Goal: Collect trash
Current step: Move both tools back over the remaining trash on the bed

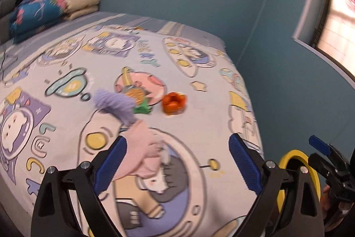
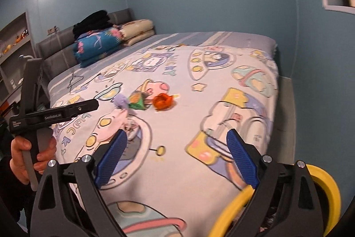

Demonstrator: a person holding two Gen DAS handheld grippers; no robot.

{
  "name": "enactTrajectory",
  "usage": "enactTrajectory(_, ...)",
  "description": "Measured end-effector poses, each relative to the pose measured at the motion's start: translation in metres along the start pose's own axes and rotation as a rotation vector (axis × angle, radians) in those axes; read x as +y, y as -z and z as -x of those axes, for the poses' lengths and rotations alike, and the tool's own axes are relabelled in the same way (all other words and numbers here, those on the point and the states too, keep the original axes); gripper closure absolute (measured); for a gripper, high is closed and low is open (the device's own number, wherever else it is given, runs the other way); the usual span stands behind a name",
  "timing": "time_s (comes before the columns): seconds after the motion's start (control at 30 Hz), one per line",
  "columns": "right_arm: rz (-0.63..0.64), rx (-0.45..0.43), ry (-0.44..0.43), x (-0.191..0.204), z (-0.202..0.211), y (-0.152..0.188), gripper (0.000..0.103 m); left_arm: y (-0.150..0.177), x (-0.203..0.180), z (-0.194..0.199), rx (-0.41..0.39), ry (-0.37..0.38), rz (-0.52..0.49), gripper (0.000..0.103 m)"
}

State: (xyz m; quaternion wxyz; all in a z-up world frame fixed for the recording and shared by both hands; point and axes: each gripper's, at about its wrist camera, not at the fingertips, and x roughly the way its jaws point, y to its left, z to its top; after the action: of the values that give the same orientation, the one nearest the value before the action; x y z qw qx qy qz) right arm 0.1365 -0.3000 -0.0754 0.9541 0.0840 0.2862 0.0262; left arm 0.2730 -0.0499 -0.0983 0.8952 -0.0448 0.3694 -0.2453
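1. On the bed (image 1: 199, 126), mid-cover, lie the pieces to collect: an orange wrapper (image 1: 174, 103), a green wrapper (image 1: 143, 108) just left of it, and a lilac sock (image 1: 115, 107) running down into a pink cloth (image 1: 144, 152). The socks may not be trash; I would judge the two wrappers the real targets.
2. The left gripper (image 1: 177, 167) hangs above the near part of the bed, jaws spread wide, nothing between them. The pink cloth shows beside its left finger (image 1: 111, 166), but contact cannot be told through the blur.
3. The right gripper (image 2: 176, 159) is likewise wide open and empty, over the cover.
4. A yellow-rimmed bin (image 2: 326, 181) stands at the bed's near edge, low on the right side, just beside the right gripper.
5. The step in hand looks like the reach toward the first piece. The orange wrapper is nearest the bin side, so the right gripper suits it.
6. To do it well: come down steeply, straddle the wrapper, and press lightly into the soft cover before closing, so the fingers catch the crumpled foil and not a fold of bedding.
7. Lift straight, then swing to the bin; release only above the rim.
8. Risk: light wrappers slip or spring away; close fully.
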Motion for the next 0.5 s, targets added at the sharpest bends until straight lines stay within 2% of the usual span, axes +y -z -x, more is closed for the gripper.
enactTrajectory(0.27, 0.051, 0.077, -0.07, 0.037, -0.056, -0.001, 0.016, -0.004, 0.058, -0.018, 0.025, -0.051, 0.077, 0.013)
enactTrajectory(0.5, 0.066, 0.141, -0.145, 0.067, -0.101, 0.007, 0.016, -0.011, 0.09, -0.043, 0.053, -0.093, 0.094, 0.013)
